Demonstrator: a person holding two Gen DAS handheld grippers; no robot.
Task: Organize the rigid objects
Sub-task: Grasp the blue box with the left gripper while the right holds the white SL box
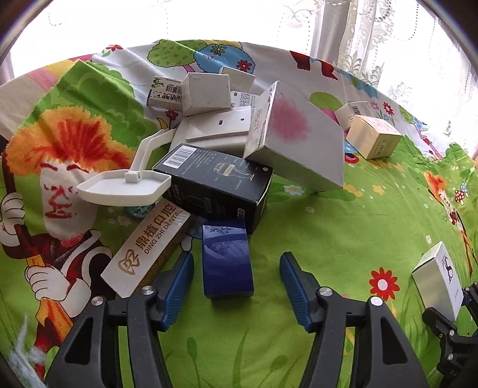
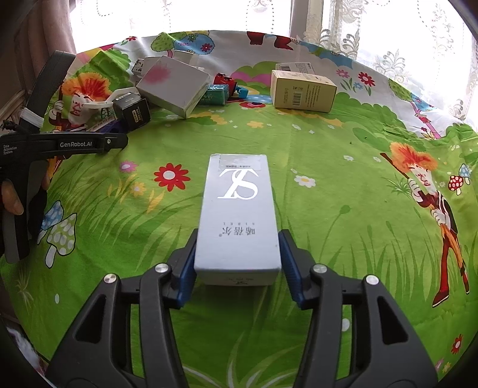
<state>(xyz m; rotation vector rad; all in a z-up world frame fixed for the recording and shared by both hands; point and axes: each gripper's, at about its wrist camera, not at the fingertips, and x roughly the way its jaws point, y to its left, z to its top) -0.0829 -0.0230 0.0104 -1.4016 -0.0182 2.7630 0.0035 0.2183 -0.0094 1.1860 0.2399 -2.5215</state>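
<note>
1. Low centre in the right wrist view, the right gripper (image 2: 237, 262) brackets a silver box (image 2: 239, 215) printed "SL"; a sliver of gap shows at the right pad, so no firm grip.
2. The left gripper (image 1: 236, 286) stands open around a blue box (image 1: 227, 262), which lies beside its left pad, clear of the right.
3. Left of it lies a "DING ZHI DENTAL" box (image 1: 149, 247).
4. The left tool's body reads "GenRobot.AI".

Bright window (image 2: 191, 12), lace curtains (image 1: 373, 35); perhaps a table under cartoon cloth (image 2: 358, 194).
</note>
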